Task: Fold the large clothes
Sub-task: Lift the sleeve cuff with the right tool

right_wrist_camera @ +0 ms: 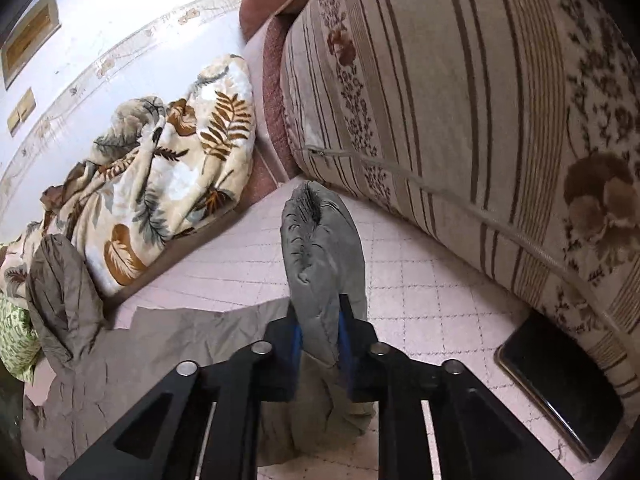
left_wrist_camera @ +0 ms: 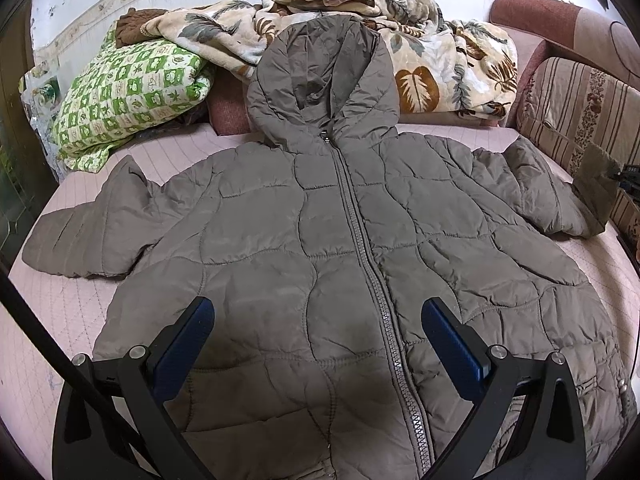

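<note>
Item: one padded hooded jacket [left_wrist_camera: 340, 240], olive-brown, zipped, lying face up and spread flat on the pink quilted bed cover [left_wrist_camera: 72, 312]; hood at twelve o'clock, hem at six, so its long axis runs straight away from the onlooker along the zip [left_wrist_camera: 362, 240]. Sleeves reach out toward nine and three o'clock. Left gripper [left_wrist_camera: 318, 340]: hovering over the hem, fingers spread wide and holding nothing, the lower front panel directly beneath them. Right gripper [right_wrist_camera: 320, 336]: fingers clamped on the cuff [right_wrist_camera: 320, 240] of the three-o'clock sleeve, the cuff end poking out toward twelve o'clock beyond the pads. Judgement: the right hand, already holding, is the nearer one; the likely fold carries that sleeve toward nine o'clock, across the zip line. Surroundings: leaf-print blanket [left_wrist_camera: 440, 64], green checked pillow [left_wrist_camera: 128, 96], striped sofa cushion [right_wrist_camera: 460, 100].
</note>
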Demonstrator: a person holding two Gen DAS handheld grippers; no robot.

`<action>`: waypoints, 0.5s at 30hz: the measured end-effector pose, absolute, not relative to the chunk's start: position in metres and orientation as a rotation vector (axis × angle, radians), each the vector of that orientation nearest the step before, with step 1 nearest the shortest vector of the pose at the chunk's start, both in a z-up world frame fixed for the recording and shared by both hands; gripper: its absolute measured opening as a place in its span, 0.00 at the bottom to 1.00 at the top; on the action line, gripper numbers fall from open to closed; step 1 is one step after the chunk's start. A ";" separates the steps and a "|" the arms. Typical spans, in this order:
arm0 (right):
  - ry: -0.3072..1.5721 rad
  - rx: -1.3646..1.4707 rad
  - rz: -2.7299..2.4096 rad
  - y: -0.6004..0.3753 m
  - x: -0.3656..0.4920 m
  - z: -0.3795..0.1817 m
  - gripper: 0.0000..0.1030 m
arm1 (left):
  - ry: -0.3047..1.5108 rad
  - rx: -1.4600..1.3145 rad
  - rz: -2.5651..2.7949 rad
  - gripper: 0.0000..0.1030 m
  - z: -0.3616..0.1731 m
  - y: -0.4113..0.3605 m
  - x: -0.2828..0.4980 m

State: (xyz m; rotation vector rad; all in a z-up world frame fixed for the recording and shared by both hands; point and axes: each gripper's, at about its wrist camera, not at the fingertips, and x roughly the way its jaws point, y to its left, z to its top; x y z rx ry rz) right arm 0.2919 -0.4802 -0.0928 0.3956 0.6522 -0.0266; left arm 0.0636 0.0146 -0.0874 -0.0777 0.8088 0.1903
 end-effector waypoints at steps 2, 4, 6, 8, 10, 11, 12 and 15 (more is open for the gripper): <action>0.620 0.412 -0.023 -0.481 0.287 -0.084 0.14 | 0.808 -0.079 0.192 1.00 -0.088 0.015 0.064; 0.589 0.436 -0.003 -0.479 0.282 -0.073 0.14 | 0.806 -0.083 0.195 1.00 -0.087 0.016 0.064; 0.544 0.473 0.030 -0.477 0.273 -0.057 0.14 | 0.805 -0.084 0.198 1.00 -0.086 0.017 0.062; 0.494 0.517 0.087 -0.471 0.262 -0.037 0.14 | 0.800 -0.090 0.200 1.00 -0.084 0.019 0.060; 0.446 0.544 0.144 -0.462 0.252 -0.017 0.14 | 0.795 -0.091 0.204 1.00 -0.083 0.020 0.058; 0.420 0.550 0.178 -0.455 0.244 -0.005 0.14 | 0.790 -0.093 0.207 1.00 -0.081 0.021 0.056; 0.399 0.552 0.207 -0.449 0.238 0.005 0.14 | 0.787 -0.094 0.210 1.00 -0.080 0.023 0.055; 0.334 0.548 0.321 -0.421 0.218 0.038 0.14 | 0.778 -0.097 0.221 1.00 -0.078 0.028 0.050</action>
